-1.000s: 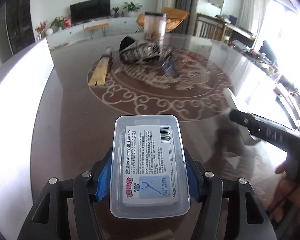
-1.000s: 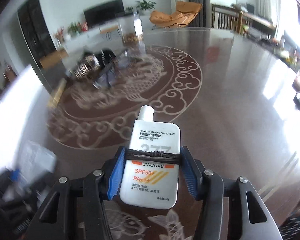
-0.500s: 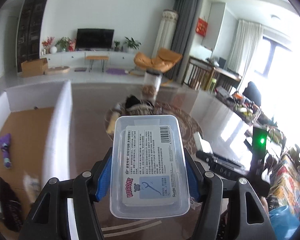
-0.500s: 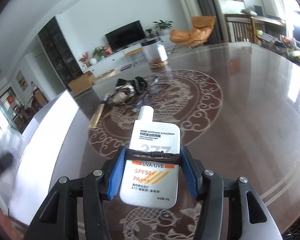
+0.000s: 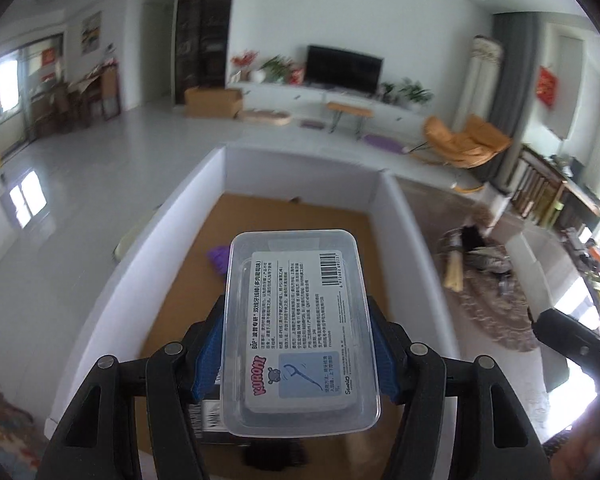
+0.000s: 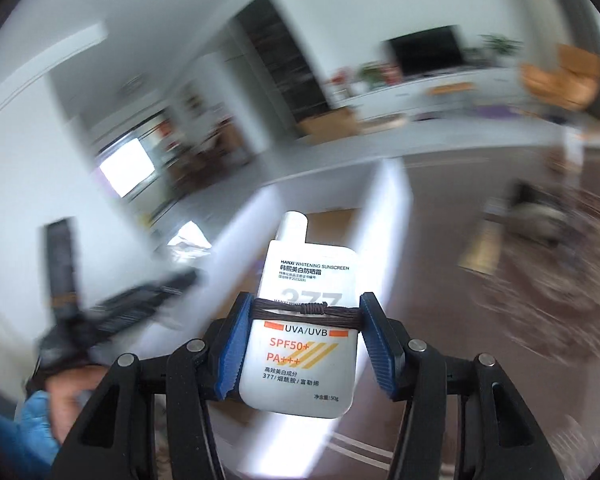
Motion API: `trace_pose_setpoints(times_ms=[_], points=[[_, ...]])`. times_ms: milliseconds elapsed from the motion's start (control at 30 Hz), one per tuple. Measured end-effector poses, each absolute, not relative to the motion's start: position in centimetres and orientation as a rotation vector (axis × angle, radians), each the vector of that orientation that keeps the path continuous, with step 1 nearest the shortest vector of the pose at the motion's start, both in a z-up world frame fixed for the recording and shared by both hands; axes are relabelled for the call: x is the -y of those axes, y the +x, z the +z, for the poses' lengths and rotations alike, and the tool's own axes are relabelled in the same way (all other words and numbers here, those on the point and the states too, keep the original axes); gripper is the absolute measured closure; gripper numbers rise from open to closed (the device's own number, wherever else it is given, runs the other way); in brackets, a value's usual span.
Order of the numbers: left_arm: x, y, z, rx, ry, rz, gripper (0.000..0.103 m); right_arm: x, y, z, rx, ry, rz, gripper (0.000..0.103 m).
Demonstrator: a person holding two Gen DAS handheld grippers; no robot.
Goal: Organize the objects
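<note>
Swung from the tabletop (image 5: 496, 316) toward the white box (image 5: 400, 216), floss-pick case (image 5: 300, 332) and sunscreen tube (image 6: 306, 320) are each clamped between closed jaws for deposit.

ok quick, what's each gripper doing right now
left gripper: closed on the clear floss pick box.
right gripper: closed on the white sunscreen bottle.
</note>
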State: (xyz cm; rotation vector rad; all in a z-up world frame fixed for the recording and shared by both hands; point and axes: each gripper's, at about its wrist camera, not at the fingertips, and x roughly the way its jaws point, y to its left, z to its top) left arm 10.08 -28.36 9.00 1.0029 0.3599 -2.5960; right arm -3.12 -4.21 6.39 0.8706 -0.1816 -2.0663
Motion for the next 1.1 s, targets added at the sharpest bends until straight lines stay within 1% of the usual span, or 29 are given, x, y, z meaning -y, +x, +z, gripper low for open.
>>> trace_pose_setpoints(times_ms=[67,100,133,167,200,233,267,300,333,367,400,500,567,633,733,800,933,1000,1100], points=[[30.2,8.9,7.2,-0.35,1.135,-2.524,0.041,8.7,-3.0,6.2,0.093,0.886,-2.002,0.048],[30.7,8.3,6.2,-0.344,1.193,-2.478,0.04,11.4,-3.0,5.4,0.008,0.911,-1.985,0.047],[31.3,8.0,5.4,-0.349,1.223,-2.424,0.04,13.0,-2.8,4.6,-0.047,0.936,-1.976,0.045],[31.9,8.1,4.9,-0.376,1.231,-2.379,0.04,14.5,-2.9,3.5,-0.111,0.979,-1.973,0.038],[32.2,8.4,4.8,-0.4,1.228,-2.366,0.036,15.1,-3.0,3.0,-0.14,0.997,-1.979,0.036],[32.5,8.7,4.6,-0.44,1.211,-2.358,0.023,15.2,-2.9,2.5,-0.156,1.004,-1.995,0.036],[32.7,9.1,4.6,-0.47,1.174,-2.353,0.016,14.5,-2.7,2.5,-0.141,0.993,-2.003,0.035],[32.4,9.3,4.7,-0.48,1.144,-2.349,0.009,13.5,-2.5,2.5,-0.12,0.974,-2.014,0.026],[32.2,9.6,4.9,-0.492,1.102,-2.349,0.009,12.3,-2.3,2.5,-0.106,0.95,-2.045,0.02],[31.8,9.3,5.1,-0.497,1.088,-2.353,0.009,11.0,-2.6,2.5,-0.099,0.93,-2.077,0.012],[31.4,9.2,5.1,-0.506,1.077,-2.364,0.009,9.5,-2.6,2.7,-0.09,0.898,-2.127,0.008],[28.6,8.3,6.2,-0.544,1.041,-2.449,0.009,3.9,-3.2,2.4,-0.036,0.858,-2.278,0.003],[25.3,7.2,7.5,-0.556,1.027,-2.546,0.009,0.1,-4.4,1.6,0.001,0.872,-2.386,0.001],[21.8,6.6,8.5,-0.545,1.035,-2.652,0.009,-3.9,-6.3,-0.4,0.004,0.952,-2.518,0.001],[14.5,5.3,9.7,-0.445,1.089,-2.837,0.009,-9.0,-9.0,-2.9,0.003,1.099,-2.634,0.001],[10.2,4.1,9.5,-0.368,1.156,-2.93,0.008,-11.9,-10.7,-5.2,-0.003,1.215,-2.683,0.001],[3.2,1.2,6.2,-0.353,1.4,-3.004,0.008,-15.3,-10.9,-8.1,-0.032,1.319,-2.743,0.001],[1.9,0.1,4.3,-0.305,1.428,-2.981,0.008,-15.8,-11.2,-8.4,-0.022,1.369,-2.749,0.001],[0.4,-2.4,0.9,-0.194,1.424,-2.909,0.008,-15.4,-11.6,-8.5,-0.106,1.388,-2.782,0.001]])
